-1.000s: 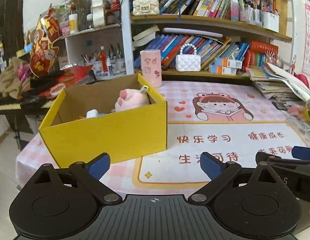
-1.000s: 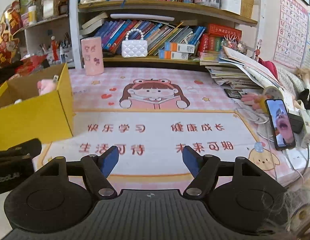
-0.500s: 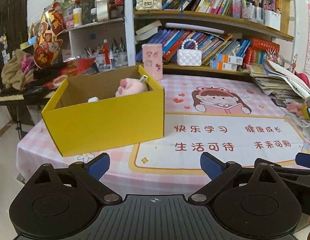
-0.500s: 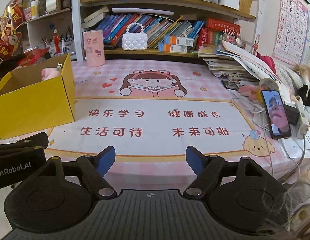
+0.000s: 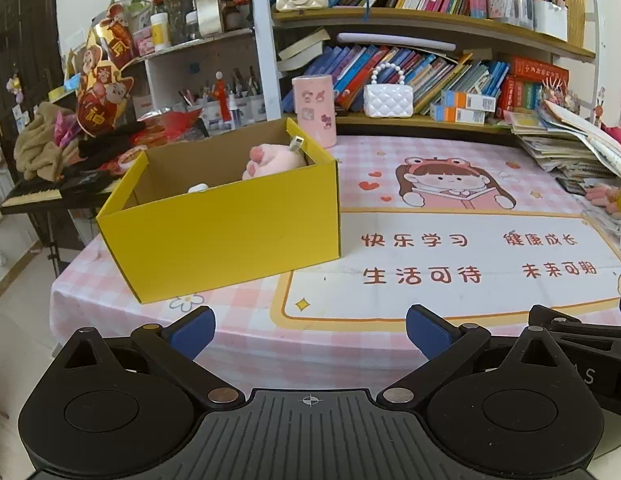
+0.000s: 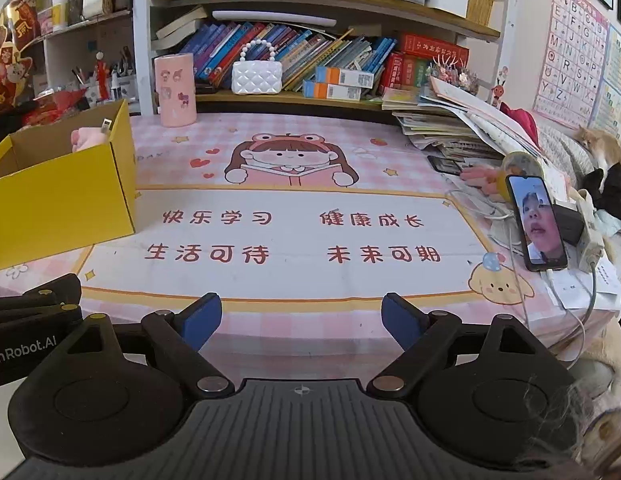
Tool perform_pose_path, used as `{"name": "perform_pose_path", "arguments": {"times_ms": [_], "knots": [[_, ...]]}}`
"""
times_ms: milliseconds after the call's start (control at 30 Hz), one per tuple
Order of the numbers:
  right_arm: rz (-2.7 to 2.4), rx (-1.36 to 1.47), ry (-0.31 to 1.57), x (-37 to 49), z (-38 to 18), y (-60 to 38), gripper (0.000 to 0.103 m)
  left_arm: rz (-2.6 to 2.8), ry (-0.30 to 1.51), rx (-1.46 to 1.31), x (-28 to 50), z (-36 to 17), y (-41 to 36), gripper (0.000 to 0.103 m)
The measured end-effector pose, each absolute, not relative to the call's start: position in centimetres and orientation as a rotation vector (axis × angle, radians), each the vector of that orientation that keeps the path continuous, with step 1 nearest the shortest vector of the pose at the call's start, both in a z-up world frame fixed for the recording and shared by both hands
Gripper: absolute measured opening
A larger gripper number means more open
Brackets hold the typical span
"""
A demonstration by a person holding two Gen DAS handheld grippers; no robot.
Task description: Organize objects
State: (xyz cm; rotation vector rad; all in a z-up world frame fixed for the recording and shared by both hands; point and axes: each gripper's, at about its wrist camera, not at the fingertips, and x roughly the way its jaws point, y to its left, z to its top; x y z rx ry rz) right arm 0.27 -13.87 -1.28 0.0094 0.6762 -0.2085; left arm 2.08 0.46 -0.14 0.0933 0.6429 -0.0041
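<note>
Your left gripper (image 5: 310,326): you hold it off the near edge of the table, angled down toward the mat; its blue fingertips (image 5: 192,330) stand wide apart with nothing between them, released.
Your right gripper (image 6: 301,320): it hangs just off the near table edge beside the left one; its jaws are opening, and only bare tablecloth shows in the gap, so it grasps nothing.
Yellow cardboard box (image 5: 230,232): it sits open-topped on the left part of the table, well ahead of your left gripper, its right front corner touching the edge of the printed mat.
Pink plush toy (image 5: 272,162): it lies inside the box against the far right corner, paw pads facing you.
Small white item (image 5: 197,188): it rests low in the box, left of the plush; you cannot tell what it is.
Printed desk mat (image 6: 294,236): it covers the middle of the table, showing a cartoon girl and red Chinese characters, with nothing lying on it.
Pink cylinder with stickers (image 6: 175,90): upright at the back of the table, just beyond the box.
White quilted handbag (image 6: 256,76): on the lower bookshelf, right of the cylinder.
Smartphone (image 6: 536,222): propped upright at the right edge, screen lit, cable attached.
Stack of papers and books (image 6: 450,128): piled at the back right.
</note>
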Motion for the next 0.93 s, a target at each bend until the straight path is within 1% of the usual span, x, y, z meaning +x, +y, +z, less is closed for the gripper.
{"name": "perform_pose_path", "arguments": {"times_ms": [933], "knots": [[-0.198,-0.026,0.683,0.44,-1.31,-13.79,0.086,0.032,0.671,0.045,2.2,-0.23,0.67,0.103]]}}
